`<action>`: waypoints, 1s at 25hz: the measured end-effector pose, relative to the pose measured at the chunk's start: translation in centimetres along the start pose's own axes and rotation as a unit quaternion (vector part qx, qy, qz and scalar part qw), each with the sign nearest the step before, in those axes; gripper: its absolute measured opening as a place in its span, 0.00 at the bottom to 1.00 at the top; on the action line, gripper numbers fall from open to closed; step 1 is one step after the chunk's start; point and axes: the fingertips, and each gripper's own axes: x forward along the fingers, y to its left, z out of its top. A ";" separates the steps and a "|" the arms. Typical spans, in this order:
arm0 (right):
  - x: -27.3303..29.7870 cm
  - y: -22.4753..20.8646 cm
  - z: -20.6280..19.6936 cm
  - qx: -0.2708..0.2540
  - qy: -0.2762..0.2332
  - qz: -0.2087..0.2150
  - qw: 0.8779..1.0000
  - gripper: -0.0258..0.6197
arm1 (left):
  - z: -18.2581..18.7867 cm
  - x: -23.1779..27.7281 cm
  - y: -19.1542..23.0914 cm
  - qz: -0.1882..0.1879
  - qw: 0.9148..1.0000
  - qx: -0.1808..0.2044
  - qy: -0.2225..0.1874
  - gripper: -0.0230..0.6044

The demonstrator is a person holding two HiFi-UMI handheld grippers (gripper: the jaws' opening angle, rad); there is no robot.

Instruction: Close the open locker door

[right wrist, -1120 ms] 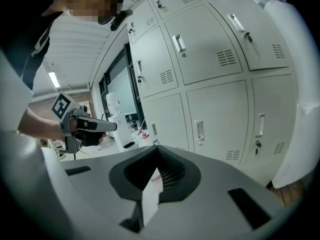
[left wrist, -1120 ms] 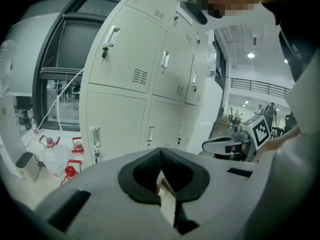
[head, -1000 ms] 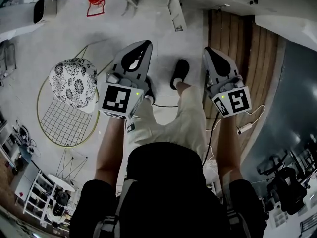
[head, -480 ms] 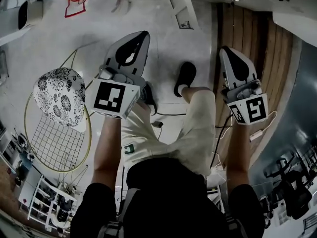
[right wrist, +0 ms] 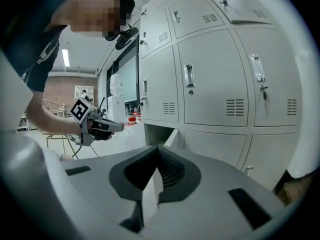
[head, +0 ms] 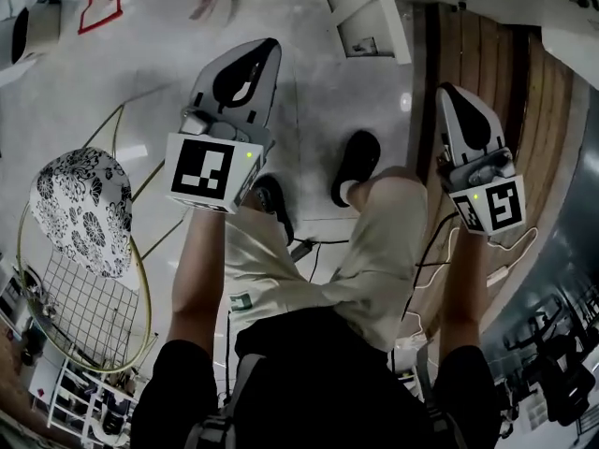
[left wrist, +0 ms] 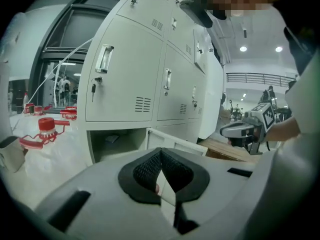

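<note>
Since a second ago the person has bent forward and both grippers have sunk, so the bottom row of the locker bank (left wrist: 125,79) now fills more of the top of the head view. I read this as the approach: the hands are coming down to the level of the open locker door (left wrist: 176,142), which is not yet touched.

Far to the left of that door stands a wire chair (head: 84,288) with a patterned cushion (head: 75,213); it has slid toward the left edge of the head view. Nearer the door, the left gripper (head: 262,54) points at it with its jaws clenched on nothing. The door itself belongs to a bottom locker and stands swung out from the bank toward the person. Just left of it in the left gripper view is its compartment (left wrist: 117,143), open and nearly bare; a small flat thing lies inside, too dim to name. The lockers above the door are all closed. To the right of the door hangs the right gripper (head: 452,96), jaws pressed together and empty, also short of it
</note>
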 end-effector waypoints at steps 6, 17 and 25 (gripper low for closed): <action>1.4 -0.5 -4.5 -0.023 -0.013 0.000 1.000 0.05 | -5.0 2.3 0.6 -0.004 1.000 0.003 -0.018 0.06; 3.9 -2.9 -11.6 -0.030 -0.022 -0.006 0.999 0.05 | -10.7 6.2 1.9 -0.015 0.999 0.018 -0.042 0.06; 5.6 -3.5 -16.8 -0.022 0.021 0.004 1.000 0.05 | -13.1 7.3 2.0 -0.037 0.998 0.029 -0.044 0.06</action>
